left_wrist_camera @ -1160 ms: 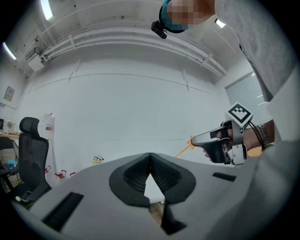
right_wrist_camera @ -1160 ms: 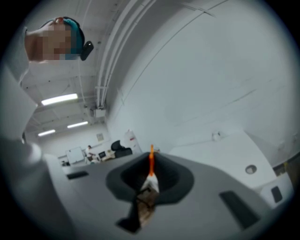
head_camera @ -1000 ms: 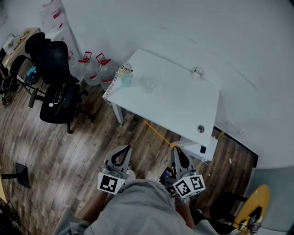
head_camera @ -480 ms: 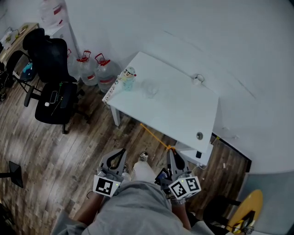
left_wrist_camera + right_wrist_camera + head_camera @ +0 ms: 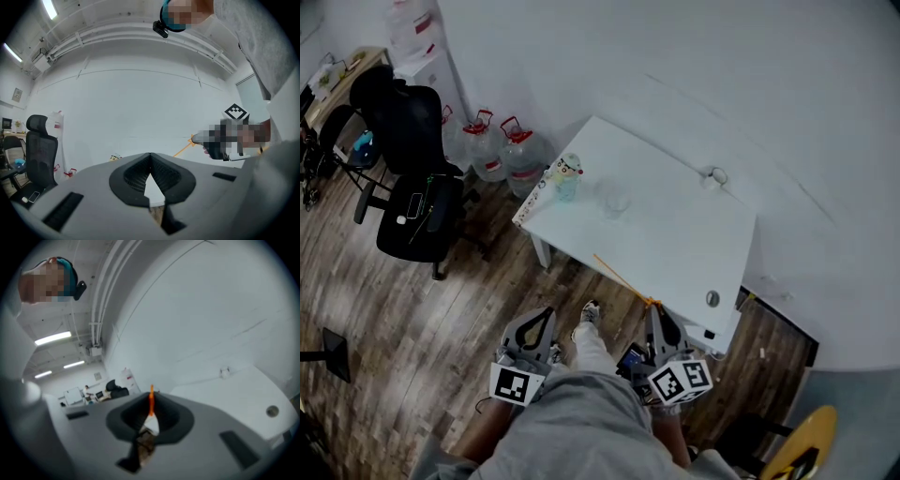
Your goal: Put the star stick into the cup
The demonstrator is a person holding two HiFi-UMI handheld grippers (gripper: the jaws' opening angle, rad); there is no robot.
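Observation:
In the head view a clear cup [image 5: 616,199] stands on the white table [image 5: 675,246], towards its left end. The thin orange star stick [image 5: 623,277] slants up-left over the table's near edge, with my right gripper [image 5: 656,314] shut on its lower end. The right gripper view shows the stick [image 5: 151,401] pinched between the closed jaws. My left gripper [image 5: 536,323] hangs over the wooden floor, left of the right one, shut with nothing in it. From the left gripper view [image 5: 150,155] the stick [image 5: 183,150] and its star tip show at the right.
A small decorated bottle [image 5: 567,175] stands beside the cup at the table's left corner. Water jugs [image 5: 502,150] and a black office chair [image 5: 412,169] are left of the table. A round fitting [image 5: 712,298] sits near the table's front right corner. A foot [image 5: 589,315] is on the floor.
The view has shifted as the person steps towards the table, one foot now forward. Both grippers keep their places in front of the body, the stick still in the right one.

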